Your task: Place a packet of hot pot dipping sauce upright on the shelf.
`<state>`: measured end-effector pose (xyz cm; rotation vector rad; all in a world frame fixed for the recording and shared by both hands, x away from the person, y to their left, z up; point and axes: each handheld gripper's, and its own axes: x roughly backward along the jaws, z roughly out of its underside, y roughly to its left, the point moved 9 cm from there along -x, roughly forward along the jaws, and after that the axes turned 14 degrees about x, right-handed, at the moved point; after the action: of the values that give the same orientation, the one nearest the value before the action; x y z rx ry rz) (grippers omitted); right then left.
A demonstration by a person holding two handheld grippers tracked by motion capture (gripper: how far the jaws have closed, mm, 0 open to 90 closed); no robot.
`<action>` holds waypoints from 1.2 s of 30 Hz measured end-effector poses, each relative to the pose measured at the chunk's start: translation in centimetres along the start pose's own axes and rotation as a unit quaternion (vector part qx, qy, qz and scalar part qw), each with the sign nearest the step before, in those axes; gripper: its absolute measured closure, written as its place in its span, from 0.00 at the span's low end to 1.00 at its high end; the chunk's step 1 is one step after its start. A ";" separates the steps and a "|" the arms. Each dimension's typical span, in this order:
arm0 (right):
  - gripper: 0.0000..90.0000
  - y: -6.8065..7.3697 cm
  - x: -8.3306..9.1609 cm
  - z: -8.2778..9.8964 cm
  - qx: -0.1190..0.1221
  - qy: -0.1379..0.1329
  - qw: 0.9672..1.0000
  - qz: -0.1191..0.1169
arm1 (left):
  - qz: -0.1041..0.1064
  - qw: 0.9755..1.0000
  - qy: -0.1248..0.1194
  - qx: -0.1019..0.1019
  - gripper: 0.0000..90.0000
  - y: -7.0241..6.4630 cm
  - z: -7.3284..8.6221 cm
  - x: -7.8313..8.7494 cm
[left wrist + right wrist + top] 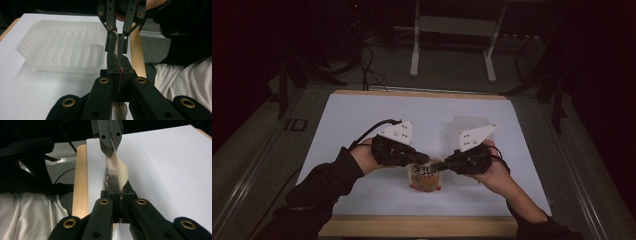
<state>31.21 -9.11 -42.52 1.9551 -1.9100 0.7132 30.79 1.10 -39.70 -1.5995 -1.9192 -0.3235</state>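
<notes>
A wrapped bun (425,180) with dark print on its wrapper lies on the white mat (362,120) near the front edge. Both grippers meet tip to tip just above it. My left gripper (425,161) comes in from the left and is shut on the wrapper's top edge. My right gripper (438,164) comes in from the right, shut on the same edge. In the right gripper view the cream wrapper film (118,168) stretches between my right gripper (117,183) and the left gripper (109,151). The left gripper view has my left gripper (119,58) facing the right gripper (117,48).
A clear ribbed plastic tray (469,127) sits on the mat behind the right hand, seen large as the tray (62,45) in the left gripper view. A wooden table edge (412,226) runs along the front. A metal stand (452,45) is beyond the table.
</notes>
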 end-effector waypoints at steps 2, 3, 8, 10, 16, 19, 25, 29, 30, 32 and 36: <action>1.00 0.0 0.1 0.0 0.002 0.001 1.000 0.000 | 0.001 1.000 -0.008 0.001 0.99 0.0 -0.1 0.0; 1.00 -0.1 0.2 -0.1 0.003 0.000 1.000 0.003 | -0.003 1.000 -0.020 0.002 0.97 0.1 -0.4 0.2; 1.00 -0.4 1.1 -0.7 0.005 -0.012 1.000 0.007 | -0.001 0.997 -0.077 0.028 0.69 0.4 -1.5 1.5; 1.00 -0.6 1.5 -1.0 0.006 -0.015 1.000 0.011 | -0.003 0.995 -0.098 0.025 0.65 0.4 -1.7 2.0; 1.00 -1.4 2.8 -1.4 0.022 -0.018 0.999 0.029 | -0.021 0.987 -0.157 0.033 0.45 0.5 -2.1 3.5; 1.00 -2.0 3.7 -1.6 0.025 -0.018 0.999 0.039 | -0.014 0.983 -0.177 0.045 0.33 0.6 -2.1 4.3; 1.00 -3.5 6.1 -1.9 0.035 -0.023 0.997 0.060 | -0.022 0.981 -0.185 0.060 0.07 1.3 -0.3 4.7; 1.00 -4.4 7.6 -1.7 0.054 -0.028 0.995 0.074 | -0.047 0.975 -0.208 0.061 0.02 1.9 1.0 4.9; 1.00 -4.6 8.0 -1.7 0.058 -0.030 0.995 0.078 | -0.049 0.973 -0.216 0.061 0.02 2.0 1.3 5.0; 1.00 -4.9 8.6 -1.5 0.069 -0.031 0.994 0.077 | -0.055 0.971 -0.223 0.065 0.02 2.2 2.0 5.1; 1.00 -5.5 9.6 -0.9 0.071 -0.026 0.993 0.085 | -0.063 0.969 -0.228 0.068 0.02 2.6 3.5 5.1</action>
<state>36.41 -16.35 -35.82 1.9250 -2.1307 0.8768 31.78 7.67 -39.93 -1.5600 -2.3336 0.1400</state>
